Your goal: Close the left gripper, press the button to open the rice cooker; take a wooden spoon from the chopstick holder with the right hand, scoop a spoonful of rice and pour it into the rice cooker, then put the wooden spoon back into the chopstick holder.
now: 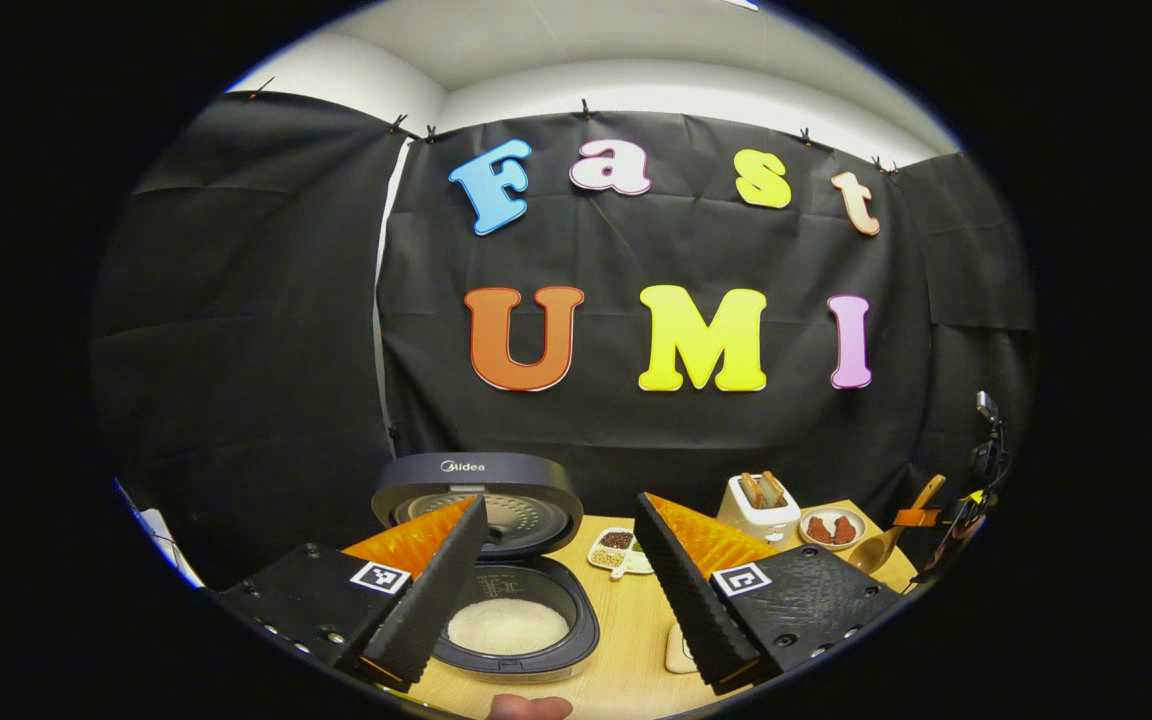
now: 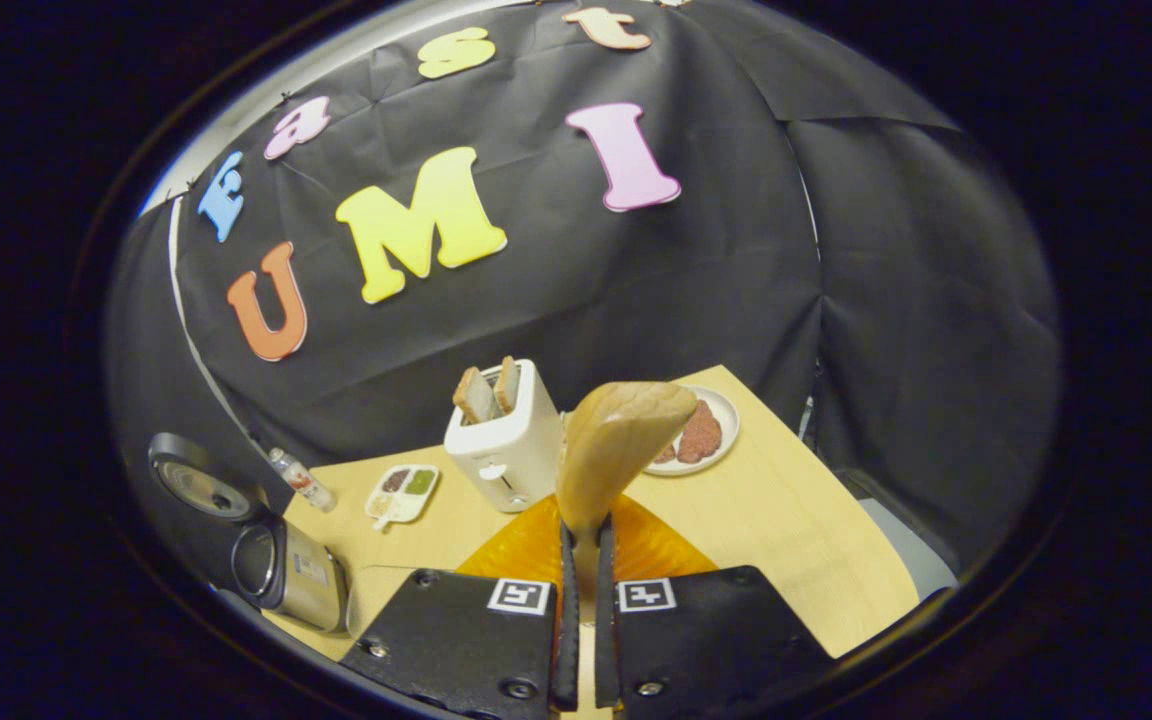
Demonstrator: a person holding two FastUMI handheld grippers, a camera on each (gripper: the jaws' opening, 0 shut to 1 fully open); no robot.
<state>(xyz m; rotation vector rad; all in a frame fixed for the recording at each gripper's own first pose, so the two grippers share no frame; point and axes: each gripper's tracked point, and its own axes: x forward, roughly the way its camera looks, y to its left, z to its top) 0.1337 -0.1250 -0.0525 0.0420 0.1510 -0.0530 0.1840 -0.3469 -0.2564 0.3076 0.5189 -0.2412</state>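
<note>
- Left gripper (image 1: 556,610): fingers spread wide apart, holding nothing, hovering above the counter (image 1: 636,650) in front of the rice cooker (image 1: 506,560).
- Rice cooker: lid raised, standing upright behind the pot; white rice (image 1: 508,627) lies in the inner pot.
- Right gripper (image 2: 582,590): fingers clamped together on the handle of the wooden spoon (image 2: 621,440); the spoon's bowl points up and forward, its back facing the camera.
- In the right gripper view, a white toaster (image 2: 506,450) with two bread slices stands just beyond the spoon; a plate (image 2: 721,430) of brown pieces sits to its right; a divided dish (image 2: 401,492) sits to its left.
</note>
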